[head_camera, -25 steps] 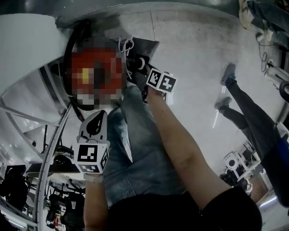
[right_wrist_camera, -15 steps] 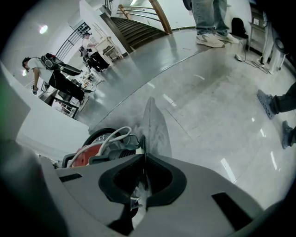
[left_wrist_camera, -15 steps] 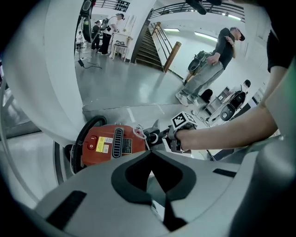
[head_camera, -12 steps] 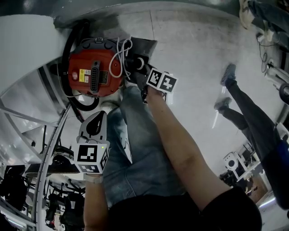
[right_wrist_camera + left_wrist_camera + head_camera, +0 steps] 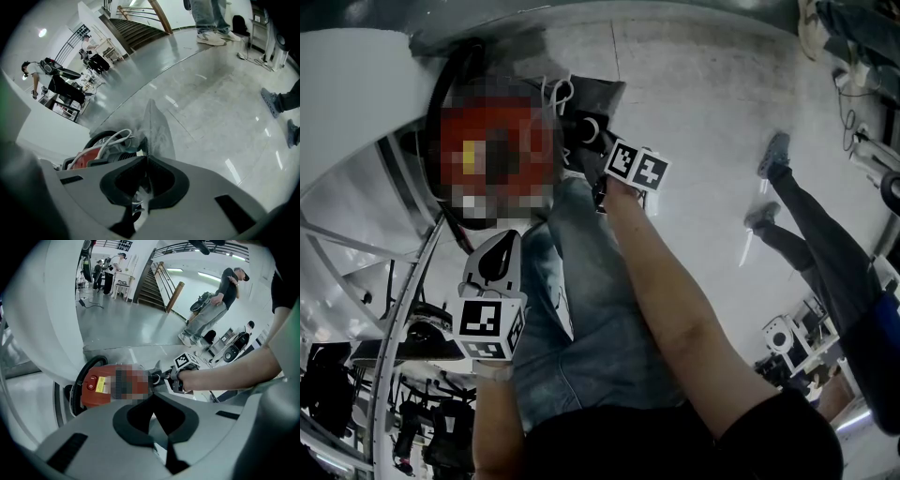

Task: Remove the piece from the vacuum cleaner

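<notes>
The red vacuum cleaner [image 5: 93, 385] lies on the pale floor, with a black hose [image 5: 441, 94] curving round it and a white cord [image 5: 110, 140] looped on top. A blurred patch covers its body in the head view. A flat, dusty grey piece [image 5: 602, 94] sticks out from the vacuum's right end. My right gripper [image 5: 586, 136] is shut on it, and in the right gripper view the thin grey piece [image 5: 154, 126] rises edge-on out of the right gripper [image 5: 146, 157]. My left gripper [image 5: 500, 251] hangs back from the vacuum cleaner. Seen in its own view, the left gripper [image 5: 153, 398] is shut with nothing in it.
A white curved wall [image 5: 356, 84] stands right behind the vacuum cleaner. My knee in jeans [image 5: 581, 309] is between the two arms. Someone in dark trousers [image 5: 811, 225] stands on the floor at the right. Small machines [image 5: 783, 337] sit at the lower right, and a staircase [image 5: 152, 287] lies further off.
</notes>
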`<state>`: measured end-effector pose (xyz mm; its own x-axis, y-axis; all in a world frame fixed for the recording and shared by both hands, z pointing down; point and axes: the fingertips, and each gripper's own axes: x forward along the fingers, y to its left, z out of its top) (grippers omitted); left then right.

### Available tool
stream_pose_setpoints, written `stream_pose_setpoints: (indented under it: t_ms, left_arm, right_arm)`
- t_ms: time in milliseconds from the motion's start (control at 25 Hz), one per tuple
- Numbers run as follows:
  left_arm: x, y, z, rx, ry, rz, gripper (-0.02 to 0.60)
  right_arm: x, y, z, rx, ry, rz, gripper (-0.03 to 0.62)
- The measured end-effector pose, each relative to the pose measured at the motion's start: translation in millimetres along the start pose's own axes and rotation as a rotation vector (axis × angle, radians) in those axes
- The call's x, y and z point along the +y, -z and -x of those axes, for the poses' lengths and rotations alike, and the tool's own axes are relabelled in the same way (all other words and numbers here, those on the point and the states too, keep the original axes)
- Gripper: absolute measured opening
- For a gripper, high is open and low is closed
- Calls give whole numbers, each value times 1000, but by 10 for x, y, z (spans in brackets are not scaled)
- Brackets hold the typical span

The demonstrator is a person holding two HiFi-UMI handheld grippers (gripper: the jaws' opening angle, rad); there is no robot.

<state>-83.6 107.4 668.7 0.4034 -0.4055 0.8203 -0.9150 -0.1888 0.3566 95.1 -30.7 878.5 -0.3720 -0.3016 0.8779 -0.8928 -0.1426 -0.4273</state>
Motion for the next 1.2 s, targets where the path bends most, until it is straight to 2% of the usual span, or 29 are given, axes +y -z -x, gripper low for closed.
stream_pose_setpoints:
  t_ms: [600,800,1200]
  left_arm:
    - [29,-24,-55,-1,-1,5,17]
    - [20,-3,-102,1,5,3,17]
    - [-108,-20,-155,-23,35,-27,17]
  right_arm:
    - [-92,-7,-34,9,15,-5,48]
    - [-535,-14,55,-3,90,-37,46]
    - [-1096,-54,688,-55,109,-21,46]
